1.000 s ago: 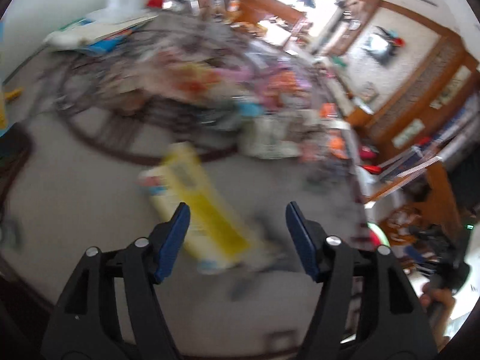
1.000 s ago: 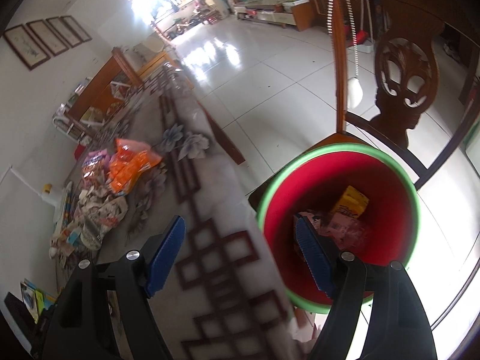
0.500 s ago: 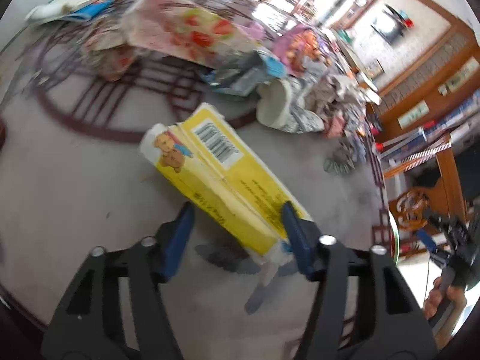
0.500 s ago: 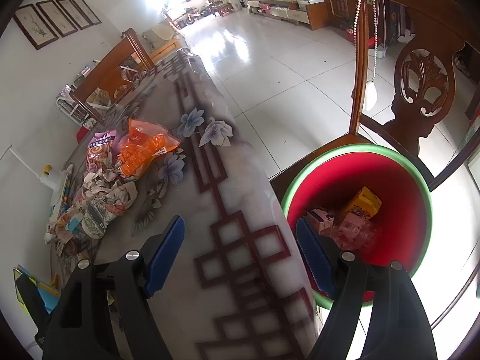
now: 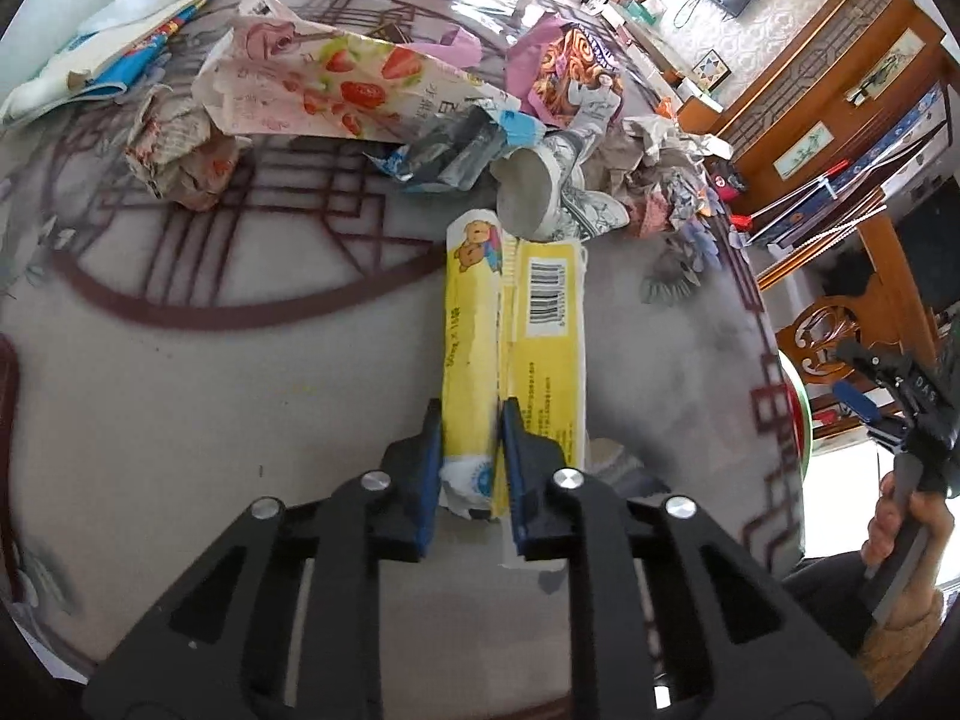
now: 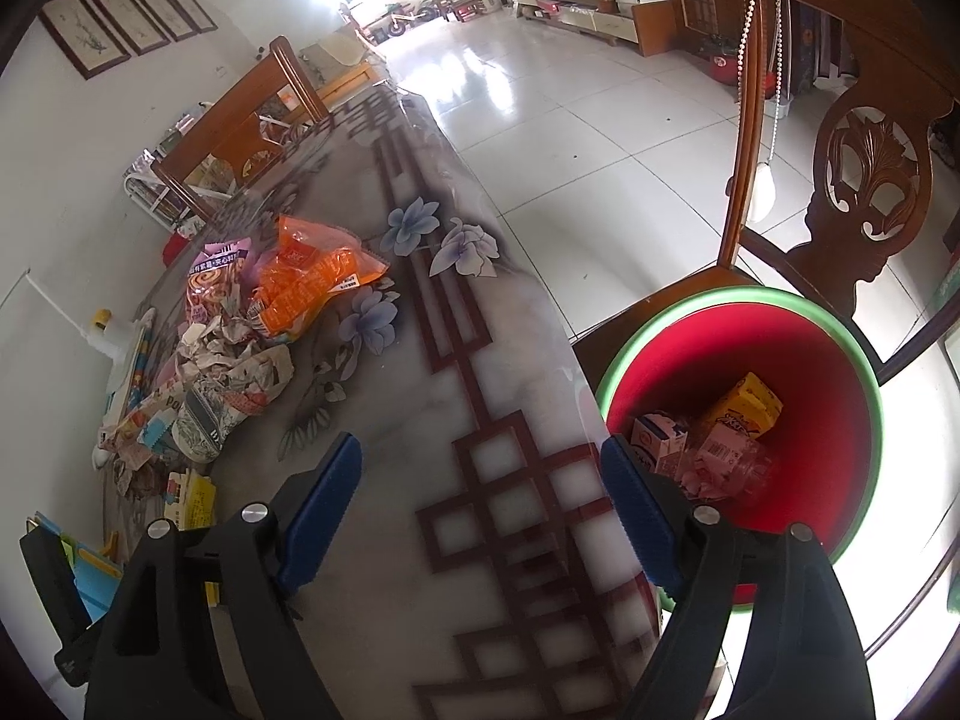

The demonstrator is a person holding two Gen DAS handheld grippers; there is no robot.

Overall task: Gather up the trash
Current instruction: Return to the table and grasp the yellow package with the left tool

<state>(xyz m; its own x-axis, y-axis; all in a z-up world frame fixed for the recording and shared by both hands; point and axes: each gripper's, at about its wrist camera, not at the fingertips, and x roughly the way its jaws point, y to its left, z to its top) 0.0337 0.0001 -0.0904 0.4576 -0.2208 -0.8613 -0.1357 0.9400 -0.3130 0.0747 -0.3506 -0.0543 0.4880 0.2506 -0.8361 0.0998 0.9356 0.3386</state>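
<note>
Now the left gripper (image 5: 471,438), whose jaws had stood wide apart a second before, was closing on the near end of the yellow wrapper (image 5: 510,354), which lay flat on the table (image 5: 240,420). The right gripper (image 6: 480,492), empty, was opening beside the red bin (image 6: 840,372). The wrapper looked ready to lift and carry to the bin.

the yellow wrapper's (image 5: 510,354) near end is hidden between the left claw's (image 5: 471,456) fingers

Left tongs (image 5: 471,450) closing, angled downward (something pinched between); right tongs (image 6: 480,498) opening, empty.
</note>
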